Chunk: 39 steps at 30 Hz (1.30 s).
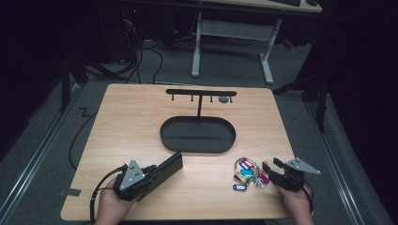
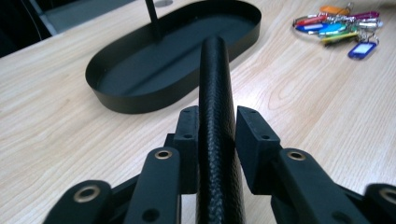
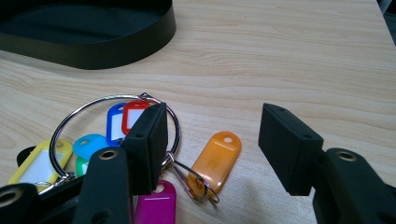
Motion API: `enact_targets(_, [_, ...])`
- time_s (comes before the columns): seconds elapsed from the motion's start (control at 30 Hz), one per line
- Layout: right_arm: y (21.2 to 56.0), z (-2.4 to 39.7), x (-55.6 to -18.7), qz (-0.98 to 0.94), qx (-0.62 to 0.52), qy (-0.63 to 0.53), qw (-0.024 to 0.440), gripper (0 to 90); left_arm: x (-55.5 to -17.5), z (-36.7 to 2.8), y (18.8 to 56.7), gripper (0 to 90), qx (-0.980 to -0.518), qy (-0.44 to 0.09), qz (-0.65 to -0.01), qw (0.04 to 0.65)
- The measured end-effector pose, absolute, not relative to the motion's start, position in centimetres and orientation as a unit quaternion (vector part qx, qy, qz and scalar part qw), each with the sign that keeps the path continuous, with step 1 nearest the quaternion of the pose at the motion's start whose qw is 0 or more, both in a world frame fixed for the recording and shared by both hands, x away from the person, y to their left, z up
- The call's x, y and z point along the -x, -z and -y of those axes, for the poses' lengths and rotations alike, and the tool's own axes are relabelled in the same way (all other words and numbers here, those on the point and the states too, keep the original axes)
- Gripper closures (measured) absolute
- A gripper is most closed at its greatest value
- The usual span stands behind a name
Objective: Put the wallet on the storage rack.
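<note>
Dim lab: wooden table, floor cables, desk frame.

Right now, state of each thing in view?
Left hand-held gripper: jaws slightly apart around black textured flat case; contact unclear.
Right hand-held gripper: open, empty, over the tags.
Bunch of coloured plastic key tags on metal ring: flat on table.
Black oval metal tray: empty.

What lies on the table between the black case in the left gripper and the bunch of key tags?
Nothing: between the black case and the key tags is bare wooden table, as the high view shows.
</note>
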State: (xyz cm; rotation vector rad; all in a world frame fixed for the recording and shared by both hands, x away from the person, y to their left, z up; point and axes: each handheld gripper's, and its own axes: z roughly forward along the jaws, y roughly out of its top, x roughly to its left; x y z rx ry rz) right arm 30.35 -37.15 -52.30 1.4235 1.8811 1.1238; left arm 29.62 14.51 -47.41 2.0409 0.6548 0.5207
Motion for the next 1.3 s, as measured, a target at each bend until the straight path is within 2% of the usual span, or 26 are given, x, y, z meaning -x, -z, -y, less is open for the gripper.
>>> enact_targets(0.4, [52.3, 37.2, -30.4, -0.696, -0.524, -0.416, 0.262, 42.7, -29.7, -13.9, 47.7, 56.1, -0.850, -0.222, -0.260, 0.400])
enact_targets(0.73, [52.2, 37.2, -30.3, -0.694, -0.523, -0.417, 0.266, 42.7, -29.8, -13.7, 47.2, 48.4, -0.872, -0.191, -0.261, 0.369])
enact_targets(1.1, [52.2, 37.1, -30.4, -0.697, -0.522, -0.415, 0.264, 42.7, -30.0, -14.2, 46.6, 49.1, -0.884, -0.176, -0.269, 0.340])
enact_targets(1.3, [52.2, 37.1, -30.4, -0.697, -0.521, -0.416, 0.265, 42.7, -29.9, -14.7, 46.2, 53.5, -0.885, -0.166, -0.277, 0.336])
